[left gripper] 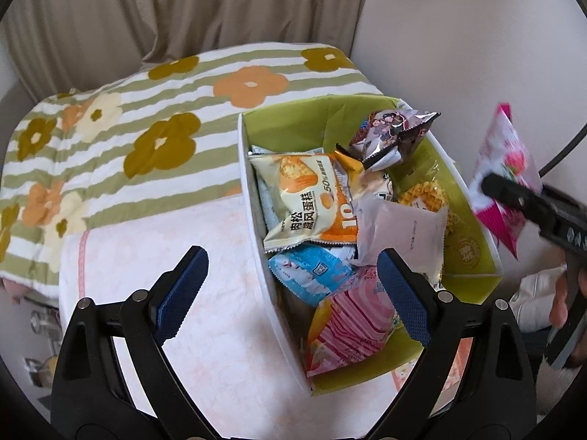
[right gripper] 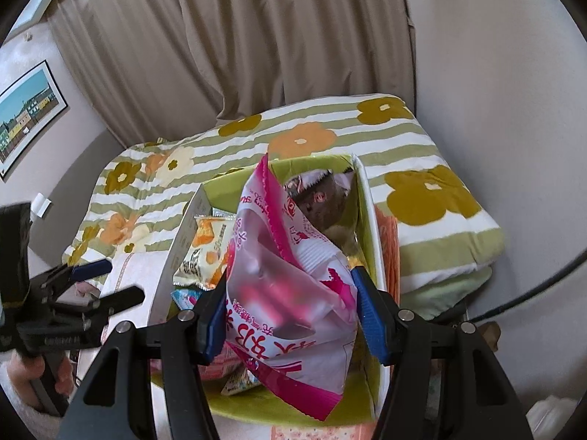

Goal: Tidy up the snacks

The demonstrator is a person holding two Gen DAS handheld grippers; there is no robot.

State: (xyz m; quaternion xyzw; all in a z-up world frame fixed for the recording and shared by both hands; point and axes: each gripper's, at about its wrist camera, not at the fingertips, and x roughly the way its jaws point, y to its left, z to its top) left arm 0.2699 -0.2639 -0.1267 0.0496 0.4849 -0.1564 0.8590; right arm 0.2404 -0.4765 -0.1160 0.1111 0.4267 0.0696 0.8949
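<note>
While right gripper (right gripper: 288,313) fingers clamp the pink bag (right gripper: 290,275), left gripper (left gripper: 293,282) fingers spread empty, over box (left gripper: 253,198) rim

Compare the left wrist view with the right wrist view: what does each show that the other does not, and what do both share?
Only the left wrist view shows the blue snack packet and the waffle packet in the box. Only the right wrist view shows the framed picture on the wall. Both show the green-lined box, the pink-and-white bag held by the right gripper, and the open, empty left gripper.
</note>
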